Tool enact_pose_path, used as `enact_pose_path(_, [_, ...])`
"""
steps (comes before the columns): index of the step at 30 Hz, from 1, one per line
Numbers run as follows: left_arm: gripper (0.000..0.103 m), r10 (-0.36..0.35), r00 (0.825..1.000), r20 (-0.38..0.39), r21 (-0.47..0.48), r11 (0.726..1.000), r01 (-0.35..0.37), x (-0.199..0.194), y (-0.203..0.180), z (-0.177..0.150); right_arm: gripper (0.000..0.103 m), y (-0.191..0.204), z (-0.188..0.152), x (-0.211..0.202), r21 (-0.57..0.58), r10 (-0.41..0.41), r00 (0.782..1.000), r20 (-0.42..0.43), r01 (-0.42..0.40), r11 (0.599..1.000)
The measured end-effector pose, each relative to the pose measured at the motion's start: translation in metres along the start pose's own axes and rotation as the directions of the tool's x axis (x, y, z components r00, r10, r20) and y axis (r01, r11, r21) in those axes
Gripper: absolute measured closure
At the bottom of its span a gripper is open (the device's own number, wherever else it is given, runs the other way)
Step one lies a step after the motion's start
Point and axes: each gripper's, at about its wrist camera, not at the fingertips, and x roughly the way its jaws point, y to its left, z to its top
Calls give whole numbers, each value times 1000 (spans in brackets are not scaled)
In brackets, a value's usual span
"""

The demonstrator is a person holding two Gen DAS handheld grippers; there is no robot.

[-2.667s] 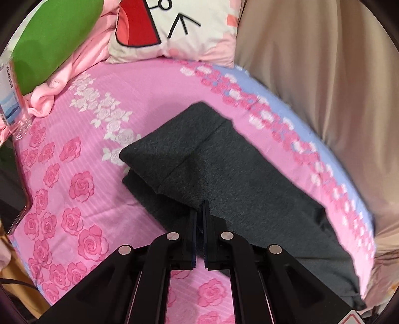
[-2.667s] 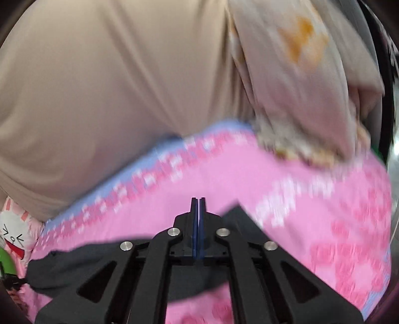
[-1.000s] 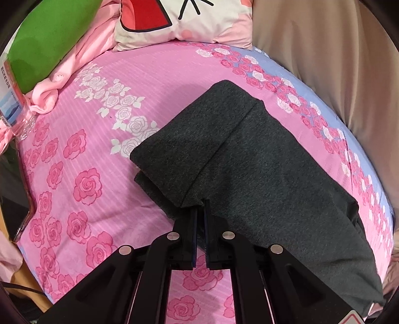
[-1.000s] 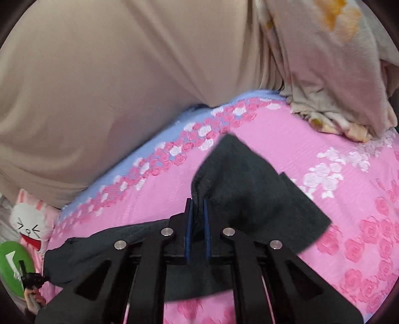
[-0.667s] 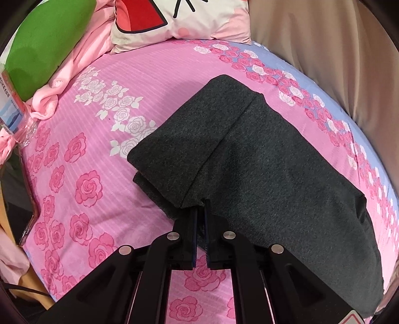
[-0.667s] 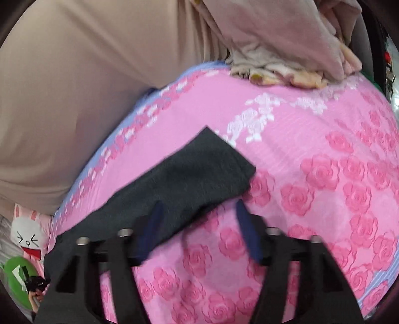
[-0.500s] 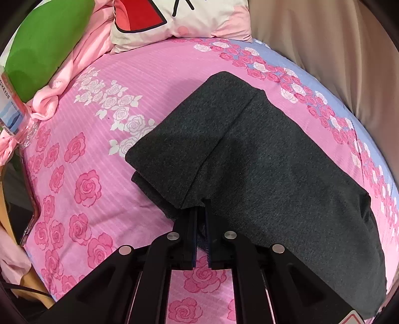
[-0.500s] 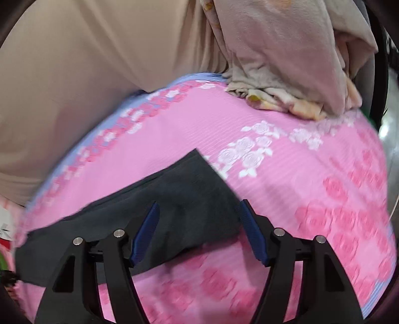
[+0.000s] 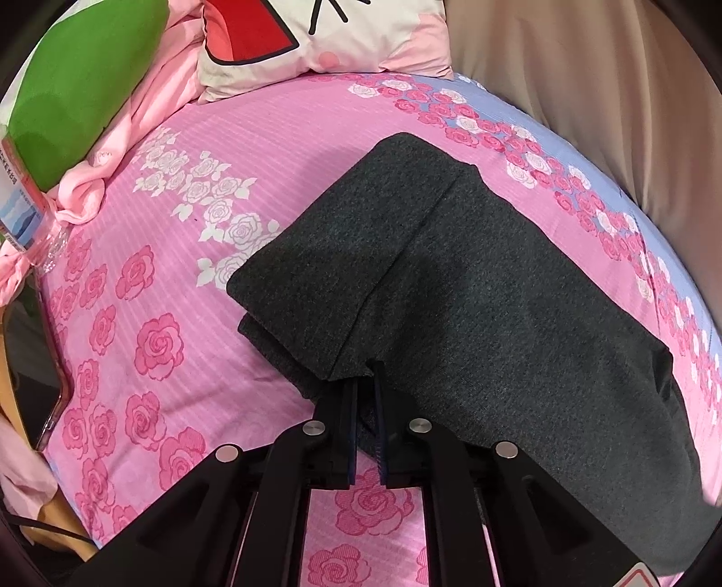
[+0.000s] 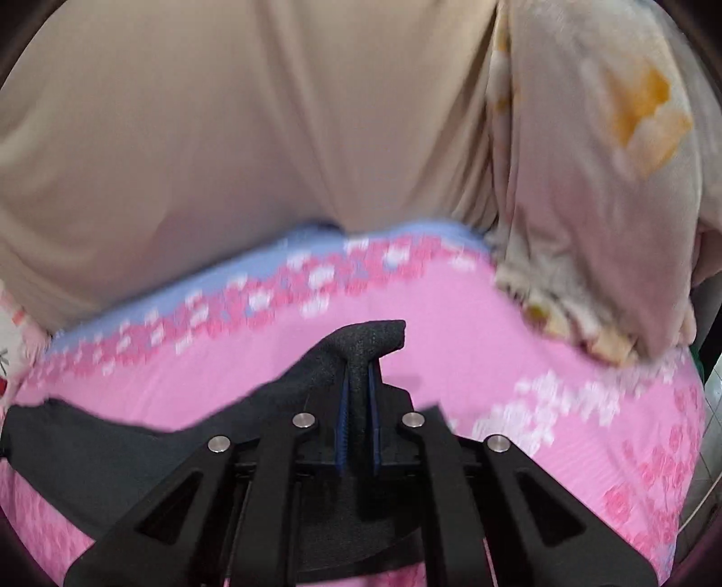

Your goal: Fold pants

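Dark grey pants (image 9: 496,293) lie folded lengthwise on the pink rose bedsheet (image 9: 135,280), waistband end towards the pillows. My left gripper (image 9: 365,384) is shut on the near edge of the pants by the waistband fold, with fabric between its blue pads. In the right wrist view, the jaws of my right gripper (image 10: 358,375) are closing and pinch a raised bunch of the pants (image 10: 113,451). A tuft of cloth sticks up above the fingertips (image 10: 344,397). The rest of the pants trails off to the left on the sheet.
A cartoon-face pillow (image 9: 325,36), a green cushion (image 9: 76,76) and a crumpled pink cloth (image 9: 149,117) lie at the bed's head. A plastic bottle (image 9: 18,212) stands at the left edge. A beige curtain (image 10: 225,135) and a bunched blanket (image 10: 609,180) line the far side.
My right gripper opened, let the pants end drop flat, shifted over it, then closed again on a bunch of the fabric. My left gripper kept its hold in place.
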Motion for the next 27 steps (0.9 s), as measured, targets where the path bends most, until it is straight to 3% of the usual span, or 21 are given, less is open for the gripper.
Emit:
enact_pose_path(2, [95, 11, 1000, 9, 14, 1000, -11, 0, -3, -1, 94, -7, -11, 34, -23, -73, 991, -114, 71, 997])
enact_pose_path(3, [95, 13, 1000, 13, 19, 1000, -13, 0, -3, -2, 94, -12, -22, 47, -35, -148, 978, -148, 145, 989])
enact_pose_path(5, [93, 12, 1000, 15, 33, 999, -13, 0, -3, -3, 85, -16, -30, 38, 22, -158, 977, -140, 163, 986])
enact_pose_path(7, [92, 2, 1000, 7, 40, 999, -3, -1, -1, -2, 83, -6, -27, 14, 68, -140, 987, -75, 145, 987])
enact_pose_path(10, [92, -11, 1000, 12, 13, 1000, 11, -10, 2, -3, 83, 35, -17, -22, 17, -22, 1000, 1, 22, 1000])
enact_pose_path(13, [92, -76, 993, 93, 16, 997, 75, -45, -3, -7, 83, 93, -18, -35, -75, 175, 983, -53, -179, 981])
enact_pose_path(15, [92, -160, 977, 143, 47, 987, 155, -72, -18, -7, 83, 150, -24, -33, -158, 303, 946, -116, -319, 934])
enact_pose_path(18, [90, -219, 961, 171, 127, 972, 198, -91, -49, -10, 83, 243, -37, -23, -239, 469, 856, -218, -513, 825])
enact_pose_path(19, [88, -231, 959, 162, 151, 967, 207, -92, -59, -13, 83, 286, -43, -15, -259, 524, 809, -269, -584, 769])
enact_pose_path(22, [83, -263, 962, 74, 220, 945, 241, -69, -82, -31, 83, 382, -58, 14, -306, 560, 735, -383, -673, 673])
enact_pose_path(24, [83, -266, 964, 1, 251, 933, 258, -47, -89, -46, 83, 435, -73, 42, -337, 534, 718, -447, -688, 643])
enact_pose_path(27, [83, -238, 971, -37, 274, 932, 239, -25, -88, -63, 83, 489, -97, 73, -362, 494, 711, -501, -690, 627])
